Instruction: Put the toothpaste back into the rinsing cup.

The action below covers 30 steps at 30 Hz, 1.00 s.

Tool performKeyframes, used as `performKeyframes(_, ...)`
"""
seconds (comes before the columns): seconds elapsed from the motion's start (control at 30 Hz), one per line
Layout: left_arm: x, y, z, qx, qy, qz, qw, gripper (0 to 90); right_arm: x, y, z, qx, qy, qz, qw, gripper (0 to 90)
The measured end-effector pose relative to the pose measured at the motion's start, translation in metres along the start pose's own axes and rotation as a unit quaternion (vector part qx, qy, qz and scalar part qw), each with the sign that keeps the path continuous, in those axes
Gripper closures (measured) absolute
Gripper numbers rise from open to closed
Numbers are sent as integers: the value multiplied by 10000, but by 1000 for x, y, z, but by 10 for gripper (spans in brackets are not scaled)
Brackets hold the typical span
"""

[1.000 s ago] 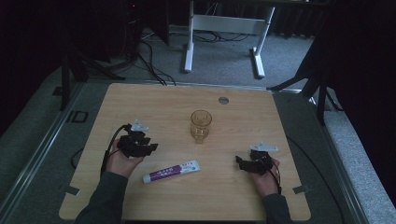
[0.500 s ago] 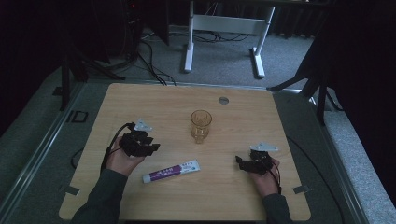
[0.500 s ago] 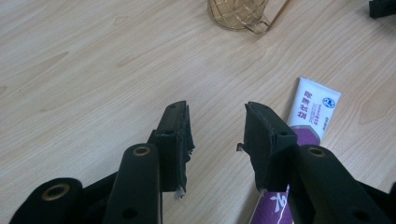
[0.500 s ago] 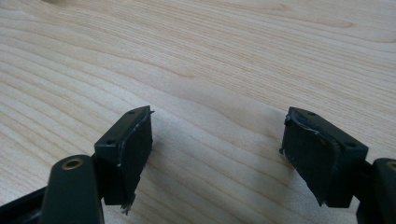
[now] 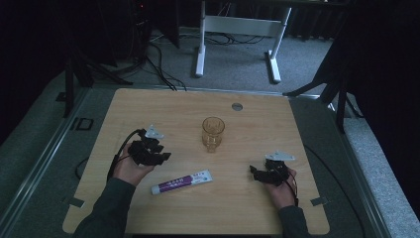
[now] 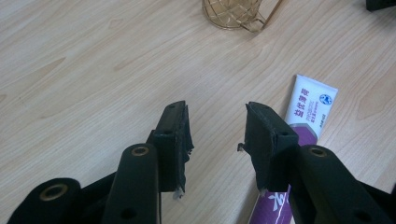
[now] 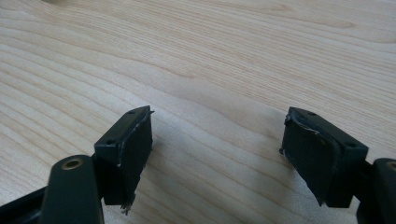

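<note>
A white and purple toothpaste tube (image 5: 181, 182) lies flat on the wooden table (image 5: 257, 208), near the front. My left gripper (image 5: 166, 155) is held low just left of it and stands open with nothing between its jaws (image 6: 216, 127); the tube (image 6: 306, 112) lies just right of the right jaw. A gold wire cup (image 5: 213, 133) stands upright at the table's middle, and its base (image 6: 233, 14) is ahead of the left gripper. My right gripper (image 5: 253, 172) rests at the front right, open wide over bare wood (image 7: 217, 128).
A small round grey cap (image 5: 236, 106) sits in the table top near the far edge. Beyond the table stand a white metal frame (image 5: 237, 29) and dark cables on a grey floor.
The left gripper has shifted slightly toward the toothpaste tube. The right gripper, the cup and the tube have stayed where they were.
</note>
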State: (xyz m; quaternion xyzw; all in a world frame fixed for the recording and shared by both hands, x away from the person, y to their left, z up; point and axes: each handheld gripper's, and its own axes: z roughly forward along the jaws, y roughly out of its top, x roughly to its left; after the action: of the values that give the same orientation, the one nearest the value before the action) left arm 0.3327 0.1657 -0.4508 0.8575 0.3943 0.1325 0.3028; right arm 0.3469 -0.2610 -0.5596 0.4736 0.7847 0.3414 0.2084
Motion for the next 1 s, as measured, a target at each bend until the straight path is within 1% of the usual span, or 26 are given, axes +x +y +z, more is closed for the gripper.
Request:
performKeyframes(0.07, 0, 0, 0, -12, -12, 1, 10000, 587, 0, 0, 0, 0, 0, -3, 10000, 242)
performKeyframes(0.23, -2, 2, 0, 30, -45, 86, 9999, 587, 0, 0, 0, -1, 0, -4, 10000, 242)
performKeyframes(0.47, -3, 4, 1, 55, -28, 120, 9999, 577, 0, 0, 0, 0, 0, -4, 10000, 242)
performKeyframes(0.5, -3, 4, 1, 101, -26, 155, 9998, 576, 0, 0, 0, -1, -2, -3, 10000, 242)
performKeyframes(0.73, -6, 5, 3, 131, -52, 192, 9997, 574, 0, 0, 0, 0, -3, -6, 10000, 241)
performKeyframes(1.0, -9, 7, 5, 223, -74, 277, 9993, 572, 0, 0, 0, -1, -2, -9, 10000, 241)
